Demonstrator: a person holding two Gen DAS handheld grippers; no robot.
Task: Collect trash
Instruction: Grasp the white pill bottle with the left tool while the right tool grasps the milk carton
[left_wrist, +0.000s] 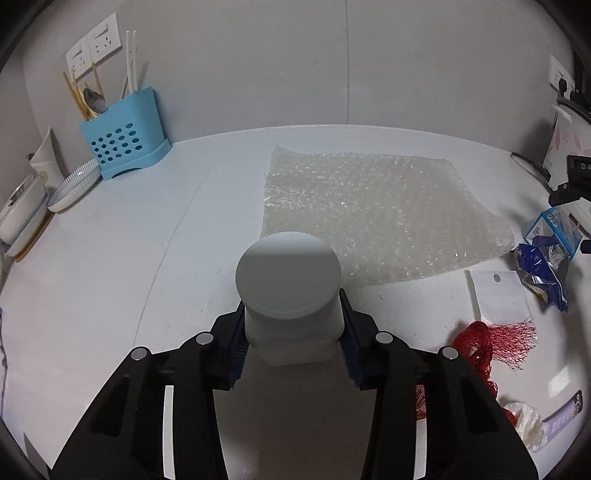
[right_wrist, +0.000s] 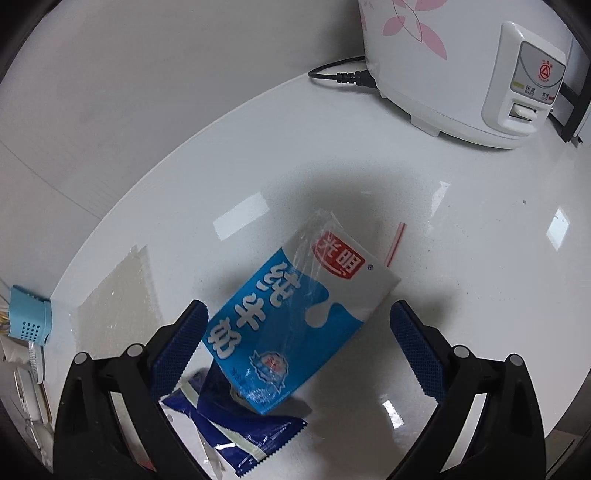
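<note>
My left gripper (left_wrist: 293, 314) is shut on a white plastic jar (left_wrist: 288, 273) with a round lid; both blue pads press its sides just above the white counter (left_wrist: 129, 277). My right gripper (right_wrist: 298, 310) stands open, pointing down over a blue and white milk carton (right_wrist: 280, 317) that lies between its fingers. The right pad is clear of the carton and the left pad is close to its edge. A dark blue snack wrapper (right_wrist: 236, 432) lies partly under the carton. A sheet of bubble wrap (left_wrist: 369, 210) is spread behind the jar.
A red mesh net (left_wrist: 487, 339), a small white bag (left_wrist: 502, 295) and crumpled white plastic (left_wrist: 524, 424) lie right of the jar. A rice cooker (right_wrist: 461, 74) with its cable (right_wrist: 340, 75) stands behind the carton. A blue utensil holder (left_wrist: 125, 136) and dishes (left_wrist: 74, 184) sit at back left.
</note>
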